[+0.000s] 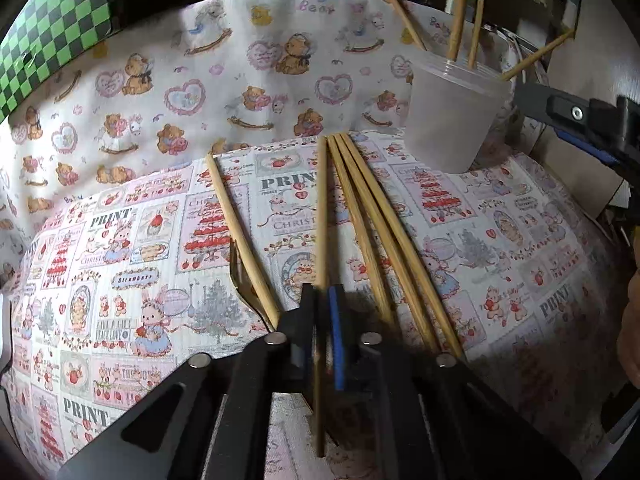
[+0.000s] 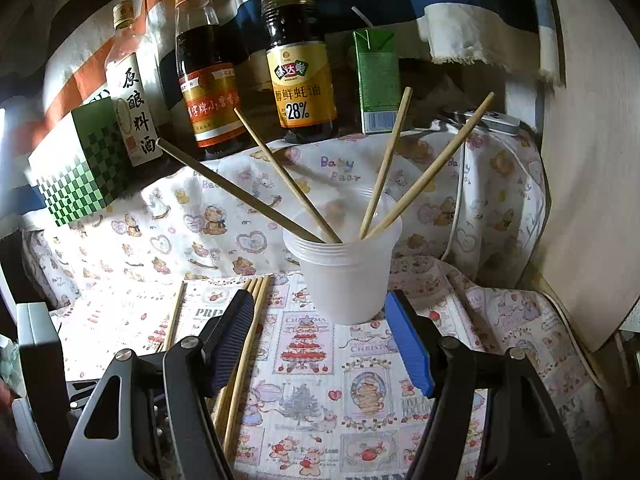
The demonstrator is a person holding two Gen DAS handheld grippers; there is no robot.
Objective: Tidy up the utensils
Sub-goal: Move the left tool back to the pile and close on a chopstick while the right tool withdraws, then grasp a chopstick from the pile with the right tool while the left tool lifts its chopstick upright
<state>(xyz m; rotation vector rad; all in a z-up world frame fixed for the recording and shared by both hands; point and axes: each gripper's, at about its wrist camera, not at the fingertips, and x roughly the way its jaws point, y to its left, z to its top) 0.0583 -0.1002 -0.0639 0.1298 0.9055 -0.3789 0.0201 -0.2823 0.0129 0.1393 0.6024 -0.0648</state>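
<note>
My left gripper is shut on a single bamboo chopstick, which runs straight away from me between the pads. Three more chopsticks lie side by side on the printed cloth just right of it. Another chopstick lies to the left, across a gold fork. A translucent plastic cup stands at the far right and holds several chopsticks. My right gripper hangs open just in front of the cup, with nothing between its blue pads.
Sauce bottles, a green carton and a green checkered box stand behind the cup along the back. A pale board closes the right side. A teddy-bear cloth rises behind the printed cloth.
</note>
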